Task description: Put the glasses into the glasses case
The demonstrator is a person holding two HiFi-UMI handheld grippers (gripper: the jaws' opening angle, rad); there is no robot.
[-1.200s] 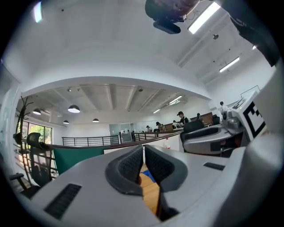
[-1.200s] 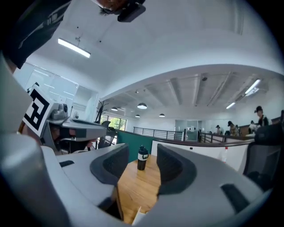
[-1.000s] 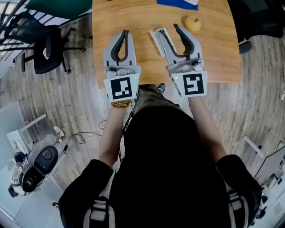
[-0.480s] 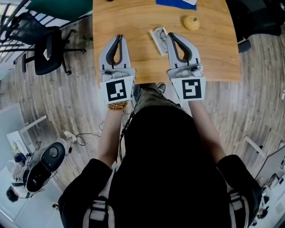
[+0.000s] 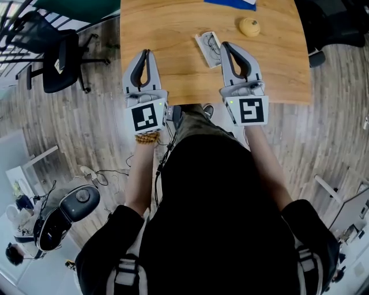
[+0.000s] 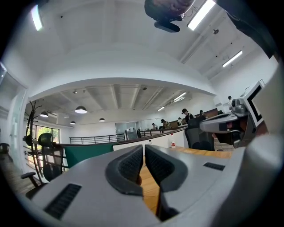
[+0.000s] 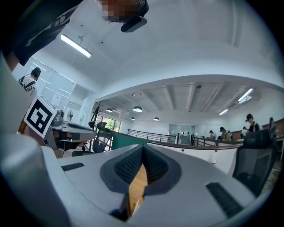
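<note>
A white glasses case (image 5: 206, 47) lies open on the wooden table (image 5: 173, 29), and dark-framed glasses (image 5: 212, 44) show inside it. My right gripper (image 5: 224, 45) (image 7: 143, 153) is just right of the case, level over the table, shut with nothing between its pads. My left gripper (image 5: 143, 52) (image 6: 143, 150) hovers over the table's left part, well apart from the case, with its tips together and nothing held. Both gripper views look out along the tabletop, and neither shows the glasses.
A small yellow round object (image 5: 249, 26) sits at the table's far right, and a blue sheet (image 5: 229, 3) at its far edge. A black office chair (image 5: 57, 63) stands on the wood floor to the left. Grey equipment (image 5: 60, 214) and cables lie on the floor at lower left.
The right jaws stood open beside the case a second ago and have closed empty. Both grippers drew back toward the table's near edge, the left one also sliding left.
</note>
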